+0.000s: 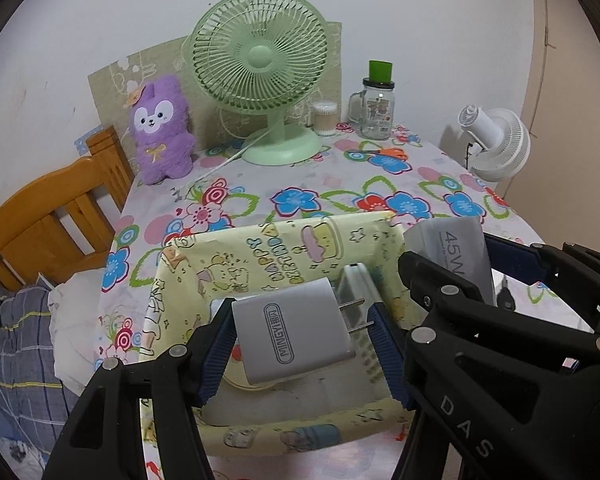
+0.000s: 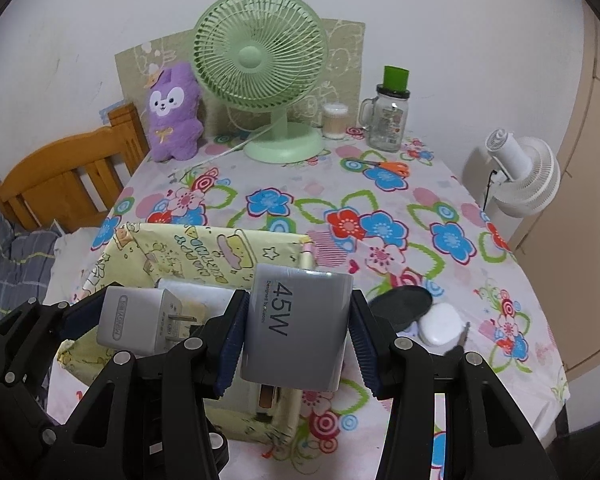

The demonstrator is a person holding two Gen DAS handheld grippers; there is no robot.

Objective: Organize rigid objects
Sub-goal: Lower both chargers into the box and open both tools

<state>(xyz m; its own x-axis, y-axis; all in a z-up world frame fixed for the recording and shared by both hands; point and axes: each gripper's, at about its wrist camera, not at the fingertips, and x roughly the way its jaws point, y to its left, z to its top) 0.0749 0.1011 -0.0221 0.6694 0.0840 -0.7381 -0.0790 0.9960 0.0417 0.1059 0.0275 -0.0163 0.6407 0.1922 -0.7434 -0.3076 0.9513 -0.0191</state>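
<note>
My left gripper [image 1: 300, 344] is shut on a silver plug charger [image 1: 296, 332] with two prongs, held over the open yellow cartoon-print box [image 1: 260, 248]. My right gripper [image 2: 296, 340] is shut on a grey 45W charger [image 2: 296, 328], held just above the box's right wall [image 2: 220, 248]. The 45W charger also shows in the left wrist view [image 1: 456, 252], and the silver charger shows in the right wrist view [image 2: 136, 320]. Inside the box lie a silver flat item [image 1: 358, 284] and pale objects, partly hidden.
On the floral tablecloth [image 2: 380, 200] stand a green fan [image 2: 260, 64], a purple plush [image 2: 174, 112], a glass jar with green lid [image 2: 390, 116], a cotton-swab tub [image 2: 335, 120] and orange scissors [image 2: 388, 166]. A black disc [image 2: 404, 304] and white case [image 2: 440, 324] lie right.
</note>
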